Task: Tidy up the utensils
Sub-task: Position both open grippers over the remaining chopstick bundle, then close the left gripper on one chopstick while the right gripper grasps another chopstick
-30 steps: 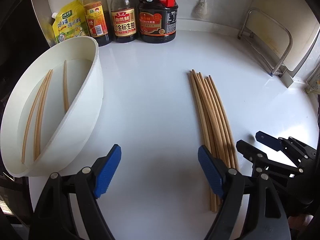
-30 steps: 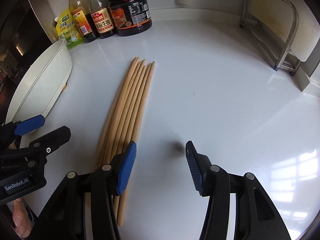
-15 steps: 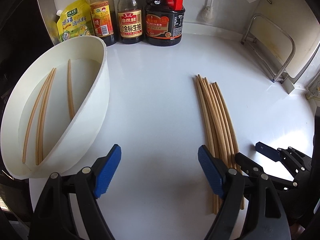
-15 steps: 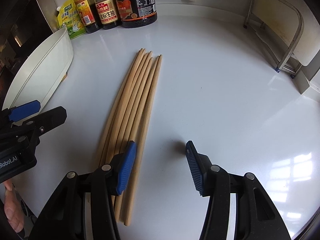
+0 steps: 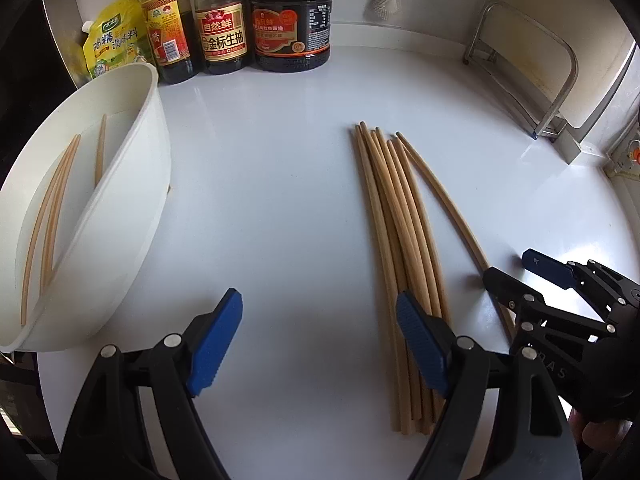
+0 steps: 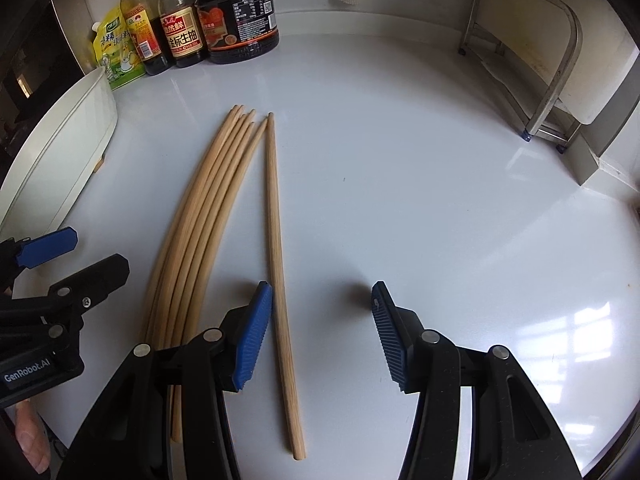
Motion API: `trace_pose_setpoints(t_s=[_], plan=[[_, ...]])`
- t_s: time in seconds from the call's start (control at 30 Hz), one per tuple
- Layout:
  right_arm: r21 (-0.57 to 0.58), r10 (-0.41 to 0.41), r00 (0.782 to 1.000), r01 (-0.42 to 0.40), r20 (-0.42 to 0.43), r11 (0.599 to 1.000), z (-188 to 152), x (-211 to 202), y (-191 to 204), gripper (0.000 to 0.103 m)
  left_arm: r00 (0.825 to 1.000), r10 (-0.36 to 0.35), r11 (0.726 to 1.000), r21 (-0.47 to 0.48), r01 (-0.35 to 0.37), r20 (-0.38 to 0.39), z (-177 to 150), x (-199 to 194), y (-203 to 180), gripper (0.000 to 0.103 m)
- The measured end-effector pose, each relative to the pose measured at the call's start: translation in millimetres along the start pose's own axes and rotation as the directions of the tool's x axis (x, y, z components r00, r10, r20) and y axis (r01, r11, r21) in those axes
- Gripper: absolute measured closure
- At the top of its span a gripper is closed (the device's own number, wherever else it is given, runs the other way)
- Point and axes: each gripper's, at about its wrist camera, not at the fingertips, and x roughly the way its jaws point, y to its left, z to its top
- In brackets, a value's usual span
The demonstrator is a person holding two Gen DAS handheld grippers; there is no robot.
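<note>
Here the lone bamboo chopstick (image 6: 278, 240), light, stiff and apt to roll, is best pinched mid-shaft at lower centre; the right gripper (image 6: 322, 332) is held wide open and empty, as is the left gripper (image 5: 320, 344)

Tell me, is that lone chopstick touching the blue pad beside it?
Cannot tell. In the right wrist view the single chopstick passes right beside the right gripper's blue pad; no clear gap or contact shows.

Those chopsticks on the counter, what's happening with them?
A person with a gripper in each hand is sorting chopsticks into a white tub, where three already lie. A bundle lies on the counter, with one chopstick apart beside it. The right gripper straddles that one, jaws open. The left gripper is open, holding nothing.
</note>
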Motion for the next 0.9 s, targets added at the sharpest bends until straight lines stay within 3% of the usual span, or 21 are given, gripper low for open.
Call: trace_pose_setpoints(t_s=[0.53,0.8,0.9], plan=[[0.011,0.039,0.999,-0.039,0.011,0.999,-2,-3,-8,0.053,0.999,0.042,0.999,0.024,-0.041,-0.033,-7,20,-3,0.023],[-0.043,-0.003,1.000,0.004,0.028,0.999,-1,2,3,0.053,0.998,0.069,0.997,0.019,-0.068,-0.017,6,26,-3,0.023],[-0.070,-0.016,0.999,0.019,0.040,0.997,0,4,7,0.053,0.997,0.076,0.997,0.020,-0.076,-0.005,12,28,-3,0.029]])
